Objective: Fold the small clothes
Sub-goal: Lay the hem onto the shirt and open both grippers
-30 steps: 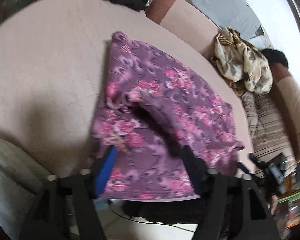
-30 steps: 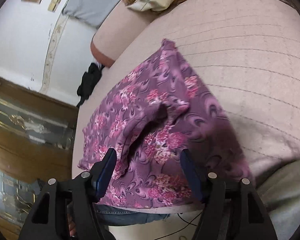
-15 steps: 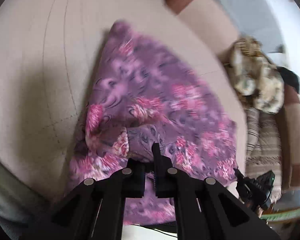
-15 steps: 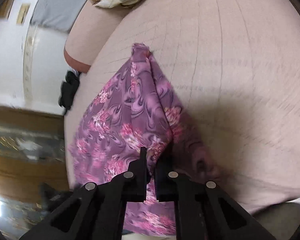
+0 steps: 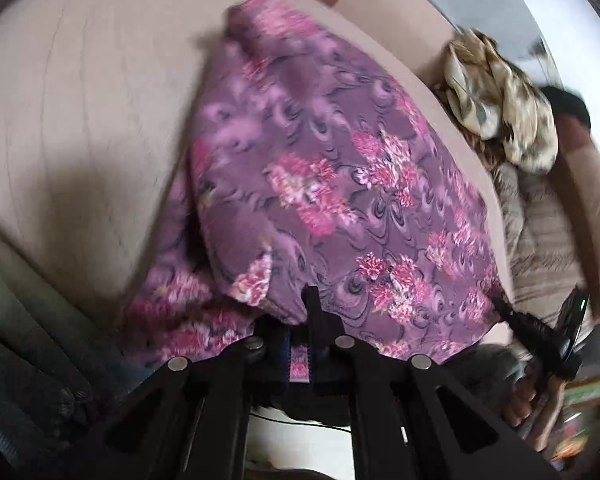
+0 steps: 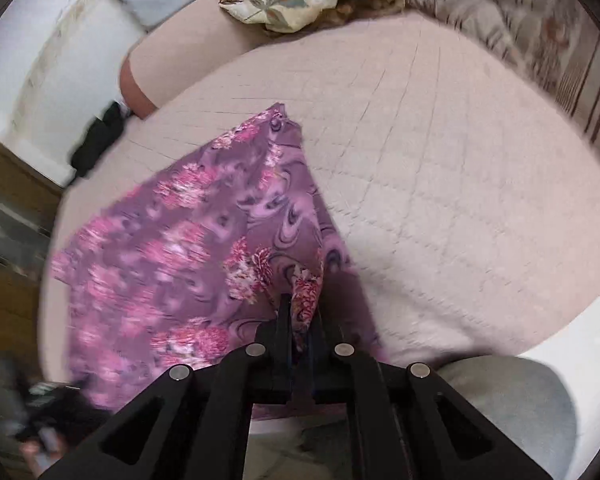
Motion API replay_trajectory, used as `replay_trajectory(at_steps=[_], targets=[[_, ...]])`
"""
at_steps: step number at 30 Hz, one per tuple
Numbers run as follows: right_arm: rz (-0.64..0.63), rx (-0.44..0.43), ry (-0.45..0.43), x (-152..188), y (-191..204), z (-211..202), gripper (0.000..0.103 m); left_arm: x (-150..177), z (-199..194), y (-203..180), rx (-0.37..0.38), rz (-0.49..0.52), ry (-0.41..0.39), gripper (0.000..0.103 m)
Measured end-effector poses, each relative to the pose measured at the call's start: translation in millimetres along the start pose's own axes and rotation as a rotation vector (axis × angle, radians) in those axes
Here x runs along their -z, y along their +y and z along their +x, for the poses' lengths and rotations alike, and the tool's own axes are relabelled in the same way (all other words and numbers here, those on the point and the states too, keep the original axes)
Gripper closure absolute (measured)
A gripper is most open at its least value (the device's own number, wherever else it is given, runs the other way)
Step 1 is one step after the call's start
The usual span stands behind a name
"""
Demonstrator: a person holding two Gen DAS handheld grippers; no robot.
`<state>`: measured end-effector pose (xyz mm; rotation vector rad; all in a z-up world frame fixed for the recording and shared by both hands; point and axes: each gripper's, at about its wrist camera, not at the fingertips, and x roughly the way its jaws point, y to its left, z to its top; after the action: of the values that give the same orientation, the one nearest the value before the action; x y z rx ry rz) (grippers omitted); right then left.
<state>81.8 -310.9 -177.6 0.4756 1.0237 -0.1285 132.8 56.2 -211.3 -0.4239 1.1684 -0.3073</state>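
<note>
The left gripper (image 5: 299, 340) and the right gripper (image 6: 300, 320) are each pinched tight on a near edge of the purple floral garment (image 5: 340, 184), raising it for folding; its remainder lies spread across the pink quilted cushion (image 6: 460, 200).

Home living room: sofa (image 6: 204, 36), quilted cushion (image 6: 460, 184)

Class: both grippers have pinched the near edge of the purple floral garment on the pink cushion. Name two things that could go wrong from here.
1. Each grip is small: the left gripper and right gripper pinch only a bunched bit of the purple floral garment, so cloth might slip out.
2. A layer is already doubled under near the left gripper; carrying it forward could trap wrinkles.
</note>
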Motion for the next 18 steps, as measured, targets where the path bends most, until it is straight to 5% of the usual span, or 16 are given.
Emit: replay_trajectory(at_steps=[6,8,13,16,18], targets=[[-0.066,0.090,-0.030,2.4,8.7,3.2,0.098,-0.8,10.6,-0.5,-0.050,0.032,0.024,0.096],[-0.094,0.132,-0.016,2.9,15.7,9.6,0.098,-1.6,16.0,0.0,-0.102,0.031,0.032,0.080],[-0.138,0.219,0.010,3.6,22.7,16.5,0.073,1.2,-3.2,-5.0,-0.104,0.081,-0.010,0.072],[-0.113,0.137,-0.071,7.4,17.0,-6.1,0.064,0.3,-28.0,2.5,-0.036,0.027,-0.085,0.059],[-0.107,0.085,-0.148,11.5,16.9,-22.6,0.041,-5.7,-33.3,14.1,-0.060,-0.022,-0.113,0.059]])
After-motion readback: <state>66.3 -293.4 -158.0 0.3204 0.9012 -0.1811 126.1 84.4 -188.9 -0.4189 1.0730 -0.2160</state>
